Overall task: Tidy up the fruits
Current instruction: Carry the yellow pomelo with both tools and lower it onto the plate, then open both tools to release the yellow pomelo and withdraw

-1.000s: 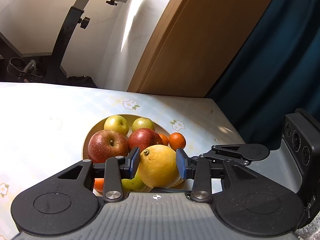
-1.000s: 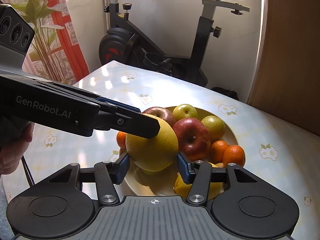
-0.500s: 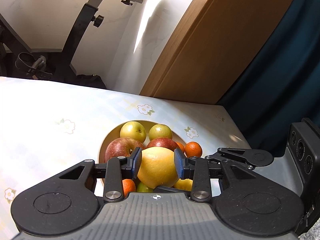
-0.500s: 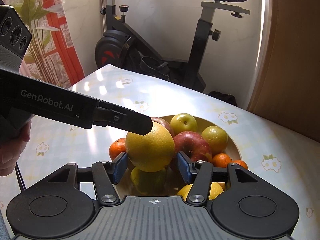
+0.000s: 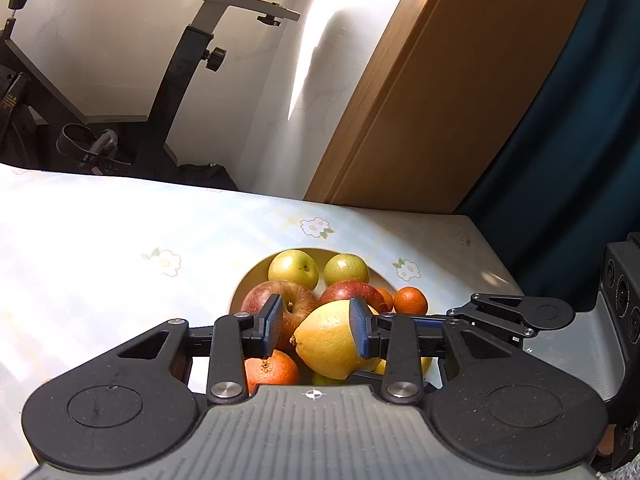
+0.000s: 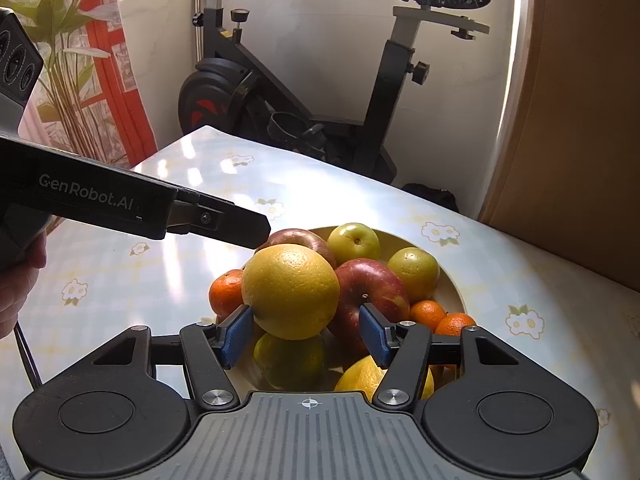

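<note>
Yellow citrus [image 6: 290, 292] on the fruit pile [image 6: 370, 292], ungripped between open left tool [image 5: 316, 330] and just-widening open right tool [image 6: 306, 328]

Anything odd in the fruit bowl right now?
Yes: the large yellow citrus fruit appears perched atop the heap, against a red apple and a small orange tangerine, well above the shallow cream bowl's rim. It looks precarious and might roll off.

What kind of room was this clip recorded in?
Most likely a room in a home. A table with a floral-print cover holds a bowl of mixed fruit, an exercise bike stands just behind it by the wall, and a red curtain hangs at a window beside a leafy plant.
</note>
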Motion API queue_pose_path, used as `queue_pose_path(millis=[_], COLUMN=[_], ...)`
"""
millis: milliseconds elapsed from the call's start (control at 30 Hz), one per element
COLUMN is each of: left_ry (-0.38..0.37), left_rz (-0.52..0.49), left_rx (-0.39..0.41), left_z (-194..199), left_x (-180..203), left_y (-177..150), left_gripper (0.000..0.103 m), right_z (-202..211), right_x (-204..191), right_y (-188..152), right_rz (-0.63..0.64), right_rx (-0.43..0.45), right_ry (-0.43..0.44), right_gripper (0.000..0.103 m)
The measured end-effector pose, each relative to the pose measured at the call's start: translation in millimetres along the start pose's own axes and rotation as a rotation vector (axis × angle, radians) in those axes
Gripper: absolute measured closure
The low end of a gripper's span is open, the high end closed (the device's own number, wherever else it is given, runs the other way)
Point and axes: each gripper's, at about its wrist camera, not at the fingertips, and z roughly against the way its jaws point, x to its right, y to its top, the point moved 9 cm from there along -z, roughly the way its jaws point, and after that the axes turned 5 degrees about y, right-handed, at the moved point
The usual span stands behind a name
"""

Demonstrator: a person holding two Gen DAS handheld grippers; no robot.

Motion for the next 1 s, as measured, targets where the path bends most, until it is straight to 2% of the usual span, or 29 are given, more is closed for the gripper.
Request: queue_pose_path(millis=[467,833,900,967,1000], left_ry=[0.078,0.132,0.153,0.19,0.206], left_rz=[-0.009,-0.037,-0.046,-0.058,-0.065], left_rx=[-0.002,0.01,0.022,0.04,0.047], left_z=[10.8,23.2,30.8,39.6,43.2], left_x=[-13.5,-18.2,-19.1,-20.0,-20.0], left_y=[-7.9,-11.3,-11.2,-10.6,-10.3], left_gripper=[0.064,0.061,0.055,0.041,0.038], right_z=[4.9,18.5,25.4,34.5,39.5], right_x=[1.1,3.8,5.2,6.5,8.1], right_y=[-1.2,-2.4,-1.7,-0.7,-0.1], right_rz=[-0.012,-0.047,-0.063,-0.083,-0.093], right_rx=[-0.01,0.019,0.032,0.051,0.062], right_ry=[-0.026,-0.055,-0.057,-0.06,-0.068], right_gripper=[0.048,0.047,0.046,0.044,0.042])
